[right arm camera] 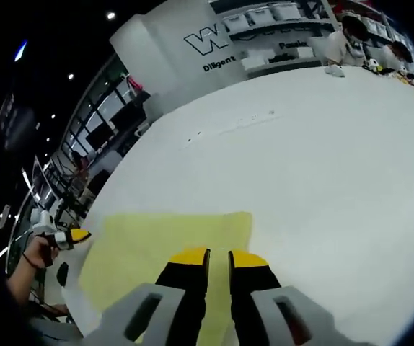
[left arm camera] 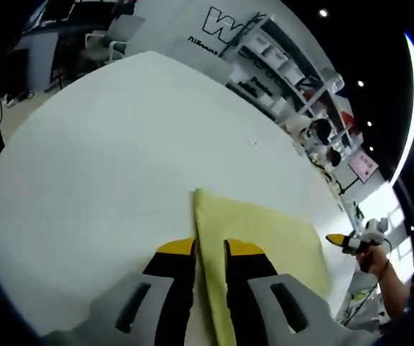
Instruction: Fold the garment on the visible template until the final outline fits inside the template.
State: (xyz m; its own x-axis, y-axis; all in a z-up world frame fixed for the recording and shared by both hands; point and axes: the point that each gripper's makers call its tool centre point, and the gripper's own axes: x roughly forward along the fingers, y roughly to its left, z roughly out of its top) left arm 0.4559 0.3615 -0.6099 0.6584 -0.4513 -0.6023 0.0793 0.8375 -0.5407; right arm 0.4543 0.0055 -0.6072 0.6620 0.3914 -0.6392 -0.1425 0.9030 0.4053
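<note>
- I'm pinching the yellow garment's point(left arm camera: 265, 238) edge in my left gripper point(left arm camera: 210, 249).
- My right gripper point(right arm camera: 218, 256) is clamping another edge on the white counter point(right arm camera: 322, 166).
- Next, I'm judging a fold-over is due.

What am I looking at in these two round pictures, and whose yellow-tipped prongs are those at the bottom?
No robot here: a person holds a two-jaw tool in each hand, and a fisheye camera rides on each one. The left gripper view looks along the left tool; the right gripper view looks along the right tool. Each tool also appears at the edge of the other's picture, held in the person's hand. On the big white table lies a pale yellow garment, flat and rectangular. The left tool's jaws stand on either side of the cloth's edge, with a gap; whether they grip it is unclear. The right tool's jaws are over the cloth, slightly apart.
</note>
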